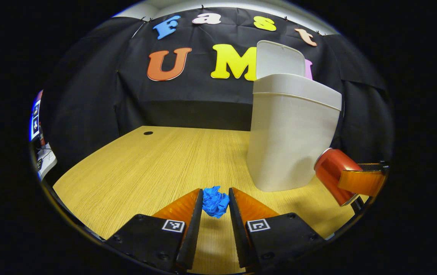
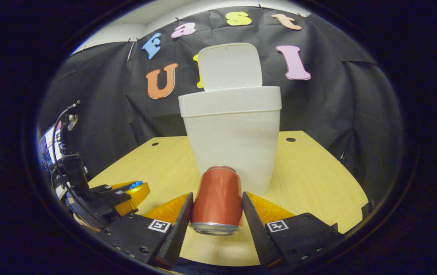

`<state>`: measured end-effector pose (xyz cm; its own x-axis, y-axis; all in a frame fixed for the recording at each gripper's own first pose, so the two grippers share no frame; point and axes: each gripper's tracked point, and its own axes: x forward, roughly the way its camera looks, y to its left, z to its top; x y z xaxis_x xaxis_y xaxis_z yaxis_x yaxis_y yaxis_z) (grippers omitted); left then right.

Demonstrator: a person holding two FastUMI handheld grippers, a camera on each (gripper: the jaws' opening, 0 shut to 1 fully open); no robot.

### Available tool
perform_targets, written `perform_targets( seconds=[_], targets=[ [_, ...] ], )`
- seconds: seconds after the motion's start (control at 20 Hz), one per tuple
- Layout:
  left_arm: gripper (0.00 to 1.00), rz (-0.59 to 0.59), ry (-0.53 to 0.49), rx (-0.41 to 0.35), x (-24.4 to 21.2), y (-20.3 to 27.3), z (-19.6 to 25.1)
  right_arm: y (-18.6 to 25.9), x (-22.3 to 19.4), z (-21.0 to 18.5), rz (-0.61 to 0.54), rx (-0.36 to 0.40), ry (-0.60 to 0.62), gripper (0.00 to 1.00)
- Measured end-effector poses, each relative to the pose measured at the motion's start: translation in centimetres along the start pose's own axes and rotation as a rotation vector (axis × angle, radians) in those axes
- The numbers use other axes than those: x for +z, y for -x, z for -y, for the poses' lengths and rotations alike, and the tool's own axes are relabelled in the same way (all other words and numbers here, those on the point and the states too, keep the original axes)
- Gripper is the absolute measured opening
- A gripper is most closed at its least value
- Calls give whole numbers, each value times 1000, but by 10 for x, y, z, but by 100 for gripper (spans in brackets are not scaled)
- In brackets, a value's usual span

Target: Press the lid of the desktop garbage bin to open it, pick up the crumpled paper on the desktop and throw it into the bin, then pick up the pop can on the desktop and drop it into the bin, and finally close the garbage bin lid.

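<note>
Left gripper view, bottom centre: my left hand-held gripper point(image 1: 216, 202) has its fingers on either side of the crumpled paper point(image 1: 215, 201), a blue ball low over the counter point(image 1: 134, 168). They look closed against it, so I judge the paper gripped. To the lower right of that frame my right hand-held gripper point(image 1: 360, 181) shows from the side, on the can point(image 1: 333, 173).

In the right gripper view, bottom centre, my right hand-held gripper point(image 2: 217, 208) is clamped on the red can point(image 2: 218, 198), one finger touching each flank, the can tilted with its silver rim toward the camera. At lower left, my left hand-held gripper point(image 2: 132, 191) sits with a bit of blue paper point(image 2: 137, 184) between its fingers.

Farther back, centre frame, stands the white bin point(image 2: 233, 141), its lid point(image 2: 230, 67) flipped up and open.

I judge the opening step done and the paper pickup in hand. Next the paper must be lifted above the bin's rim and released inside, before the can follows.

I can read no brand on the can or bin.
</note>
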<state>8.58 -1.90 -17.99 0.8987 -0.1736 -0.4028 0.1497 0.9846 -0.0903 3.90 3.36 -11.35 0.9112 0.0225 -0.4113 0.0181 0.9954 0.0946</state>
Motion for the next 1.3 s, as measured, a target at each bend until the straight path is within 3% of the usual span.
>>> perform_targets(
  seconds=[0.35,0.6,0.95,1.3],
  targets=[
    [45,83,-9,-17,23,5,6,51,57,14,189,11,9,76],
    [45,161,1,-50,46,11,16,75,80,27,295,-34,36,76],
    [45,246,25,-49,93,1,25,96,94,28,355,-23,44,75],
    [44,275,4,-81,136,-10,52,110,112,61,395,-24,-29,76]
  ],
)
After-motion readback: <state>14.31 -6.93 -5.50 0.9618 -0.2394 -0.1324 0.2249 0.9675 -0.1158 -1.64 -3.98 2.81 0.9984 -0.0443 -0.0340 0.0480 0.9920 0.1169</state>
